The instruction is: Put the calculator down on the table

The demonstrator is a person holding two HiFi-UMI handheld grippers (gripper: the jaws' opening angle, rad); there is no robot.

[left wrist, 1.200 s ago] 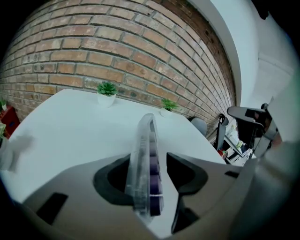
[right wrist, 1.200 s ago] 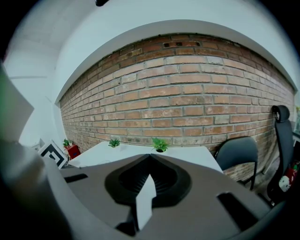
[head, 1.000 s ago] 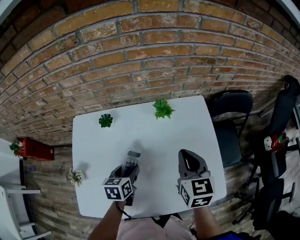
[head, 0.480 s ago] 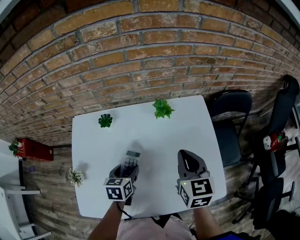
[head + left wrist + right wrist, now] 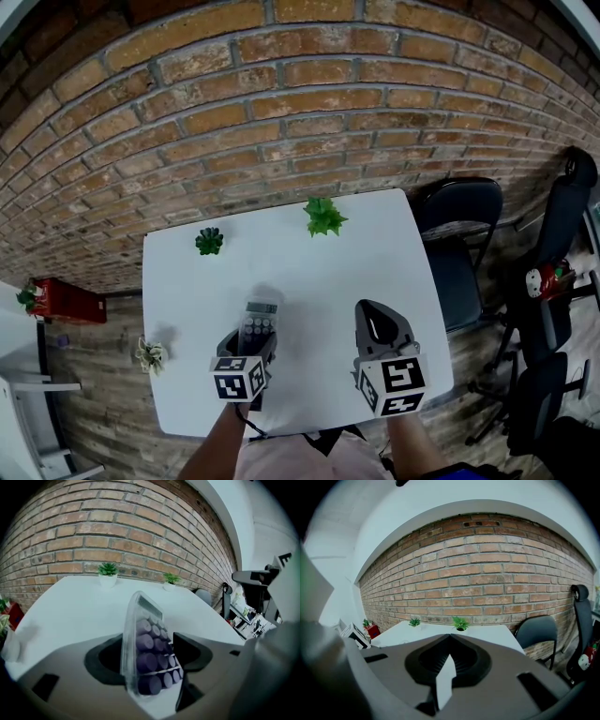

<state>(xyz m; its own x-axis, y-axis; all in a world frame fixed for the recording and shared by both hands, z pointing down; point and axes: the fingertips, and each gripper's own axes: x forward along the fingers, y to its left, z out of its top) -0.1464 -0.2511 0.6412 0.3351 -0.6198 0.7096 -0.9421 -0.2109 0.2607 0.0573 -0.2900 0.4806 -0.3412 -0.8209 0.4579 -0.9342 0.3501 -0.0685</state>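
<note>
While between opening L-gripper (image 5: 151, 654) jaws, calc (image 5: 143, 620)

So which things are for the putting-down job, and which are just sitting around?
For the job: the calculator, between the left tongs, which are opening; the white table.

Just sitting around: the dark green plant and the bright green plant on the table; the black chair; the right tongs, shut and empty.

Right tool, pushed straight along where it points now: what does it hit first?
Probably the bare white table, short of the green plant; depth is hard to judge. The right tool is shut and empty.
</note>
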